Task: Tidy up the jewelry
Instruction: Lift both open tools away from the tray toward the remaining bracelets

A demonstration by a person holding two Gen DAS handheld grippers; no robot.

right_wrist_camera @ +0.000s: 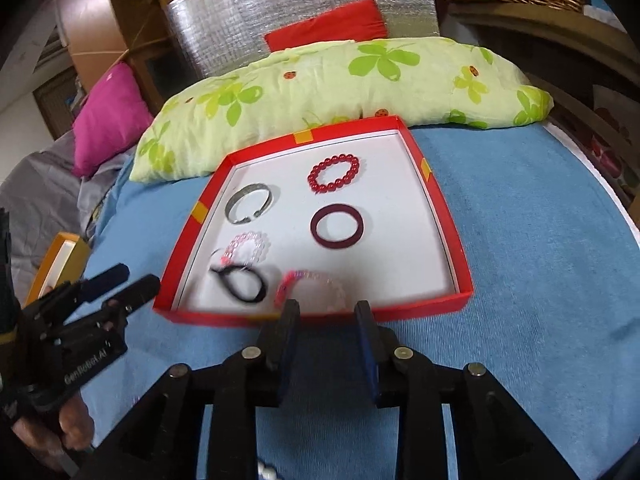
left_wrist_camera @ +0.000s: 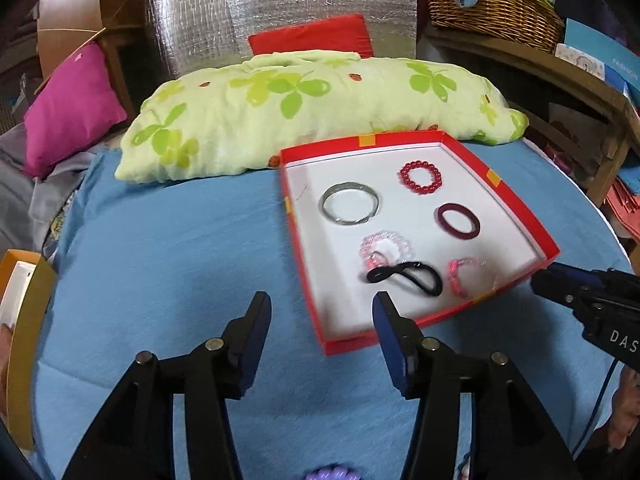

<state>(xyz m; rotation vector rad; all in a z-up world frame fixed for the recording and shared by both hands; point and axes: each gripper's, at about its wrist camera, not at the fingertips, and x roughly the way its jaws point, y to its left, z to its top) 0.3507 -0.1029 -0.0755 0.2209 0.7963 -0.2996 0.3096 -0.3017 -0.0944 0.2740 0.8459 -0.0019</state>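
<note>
A red box tray point(left_wrist_camera: 298, 240) point(right_wrist_camera: 420, 308) with a white floor lies on the blue cloth. In it are a silver bangle point(left_wrist_camera: 349, 203) point(right_wrist_camera: 249, 204), a red bead bracelet point(left_wrist_camera: 421, 177) point(right_wrist_camera: 333, 176), a maroon ring point(left_wrist_camera: 458, 221) point(right_wrist_camera: 337, 227), a clear pink bead bracelet point(left_wrist_camera: 385, 249) point(right_wrist_camera: 246, 249), a black hair tie point(left_wrist_camera: 406, 277) point(right_wrist_camera: 240, 283) and a pink and clear bracelet point(left_wrist_camera: 472, 278) point(right_wrist_camera: 310, 288). My left gripper point(left_wrist_camera: 322, 300) point(right_wrist_camera: 128, 280) is open and empty at the tray's near left corner. My right gripper point(right_wrist_camera: 326, 306) point(left_wrist_camera: 548, 278) is open at the tray's near wall, with nothing between its pads.
A green leaf-print pillow point(left_wrist_camera: 312, 108) point(right_wrist_camera: 340, 84) lies right behind the tray. An orange box point(left_wrist_camera: 24, 300) point(right_wrist_camera: 60, 264) sits at the left edge of the cloth. A purple bead piece point(left_wrist_camera: 332, 474) lies under my left gripper. A wicker basket point(left_wrist_camera: 492, 4) stands back right.
</note>
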